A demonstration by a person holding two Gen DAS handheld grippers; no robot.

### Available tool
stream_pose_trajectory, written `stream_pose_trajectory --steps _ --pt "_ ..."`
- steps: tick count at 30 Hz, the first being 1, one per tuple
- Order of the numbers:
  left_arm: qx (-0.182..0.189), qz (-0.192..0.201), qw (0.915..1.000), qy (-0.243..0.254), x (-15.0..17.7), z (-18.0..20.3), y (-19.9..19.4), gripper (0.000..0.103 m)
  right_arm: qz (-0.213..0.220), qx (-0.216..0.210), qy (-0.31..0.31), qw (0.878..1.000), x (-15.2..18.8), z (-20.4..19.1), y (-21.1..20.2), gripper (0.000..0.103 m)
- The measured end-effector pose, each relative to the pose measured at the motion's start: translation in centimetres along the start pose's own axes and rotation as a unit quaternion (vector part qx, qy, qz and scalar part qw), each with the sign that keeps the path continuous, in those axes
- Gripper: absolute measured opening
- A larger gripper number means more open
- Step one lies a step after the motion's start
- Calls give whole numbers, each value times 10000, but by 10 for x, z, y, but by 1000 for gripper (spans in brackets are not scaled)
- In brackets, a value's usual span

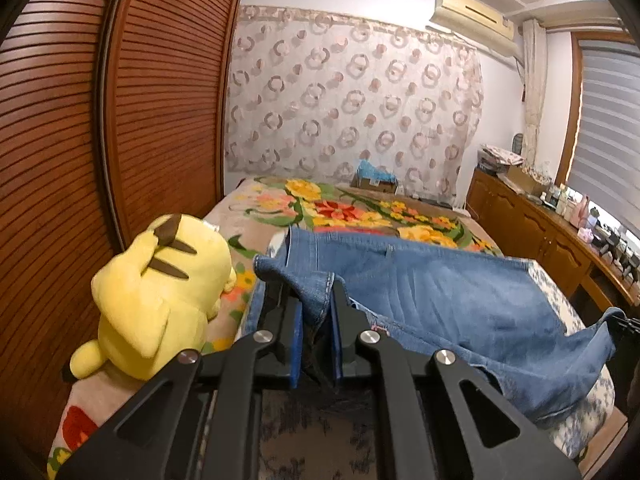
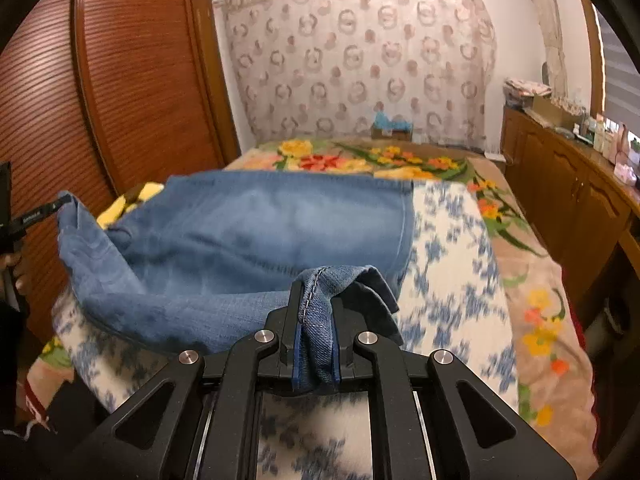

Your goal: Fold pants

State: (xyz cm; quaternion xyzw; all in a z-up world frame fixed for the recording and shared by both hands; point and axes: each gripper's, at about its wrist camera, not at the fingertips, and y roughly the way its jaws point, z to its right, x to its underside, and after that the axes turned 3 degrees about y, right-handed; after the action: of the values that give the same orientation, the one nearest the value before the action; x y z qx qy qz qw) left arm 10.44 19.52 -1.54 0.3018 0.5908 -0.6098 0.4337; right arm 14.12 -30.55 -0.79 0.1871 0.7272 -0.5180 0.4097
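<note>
Left gripper (image 1: 316,320) — closed on a hemmed corner of the pants (image 1: 440,292); right gripper (image 2: 316,332) — likewise clamped on a stitched hem. Pants: blue denim, far part lying on the blue-and-white sheet (image 2: 448,264) over the bed's floral blanket (image 2: 532,280), near end lifted clear between both grippers. Yellow plush toy (image 1: 160,292) just beside, left. Progress, by estimate: a lengthwise fold looks under way; laying down and smoothing remain.
</note>
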Motion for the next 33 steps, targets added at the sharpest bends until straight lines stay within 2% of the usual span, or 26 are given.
stream_pose_trajectory --steps 8,17,33 --pt "-125 42 9999 66 -35 4 24 7 183 -71 -12 9998 -39 9 12 8" --pt "-163 -126 9998 12 -58 6 69 7 78 -108 45 9999 -73 22 41 8" --pt "-198 -148 9995 204 -95 13 134 6 131 158 223 9995 -114 42 80 8"
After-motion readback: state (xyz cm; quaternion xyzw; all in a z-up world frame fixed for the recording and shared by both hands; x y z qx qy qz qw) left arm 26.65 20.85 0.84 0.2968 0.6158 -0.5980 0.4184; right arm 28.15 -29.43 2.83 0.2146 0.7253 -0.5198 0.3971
